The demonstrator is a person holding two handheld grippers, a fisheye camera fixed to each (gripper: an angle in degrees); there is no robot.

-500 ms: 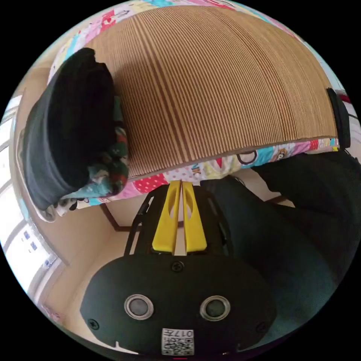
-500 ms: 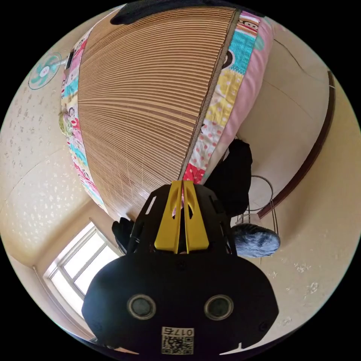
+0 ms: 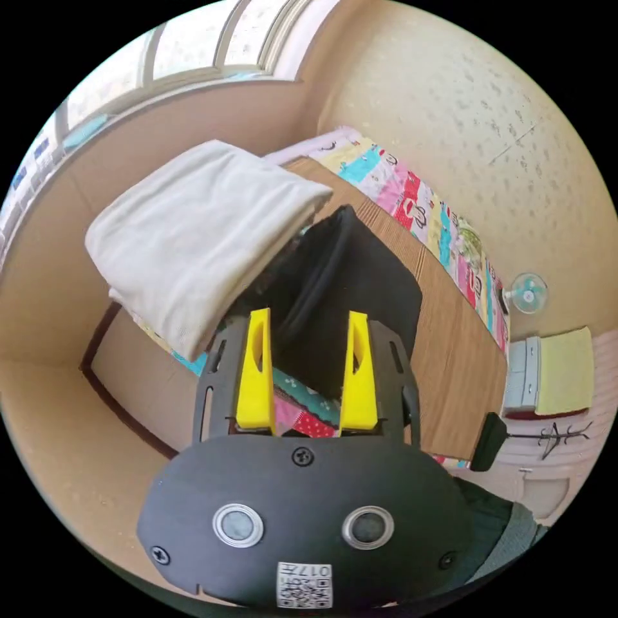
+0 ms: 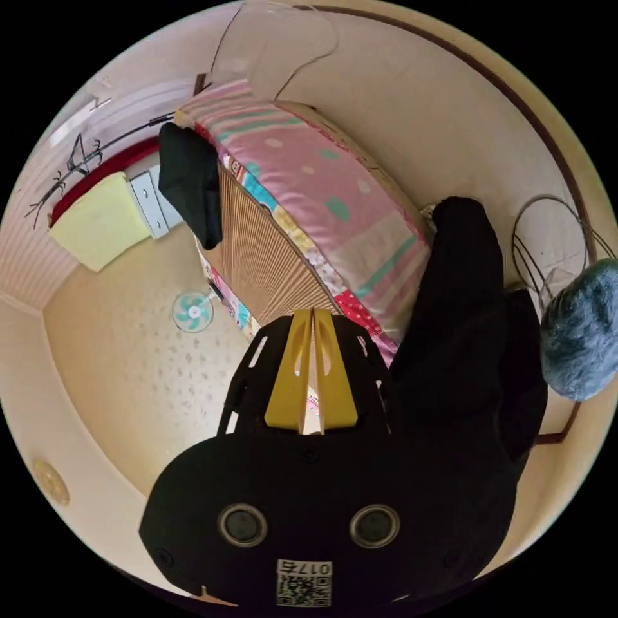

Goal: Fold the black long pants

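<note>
Resting folded on the woven mat: black pants.
Left gripper spread beside them (cream bedding alongside); right gripper pressed together, empty.

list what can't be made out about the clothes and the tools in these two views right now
- Folded black garment, left gripper view: the white folded cloth covers one end, and the open left tool blocks its near edge; whether it is pants cannot be told.
- Hanging black fabric, right gripper view: its lower part vanishes behind the right tool body.
- Small black item on the striped bamboo mat, right gripper view: too small to identify.
</note>
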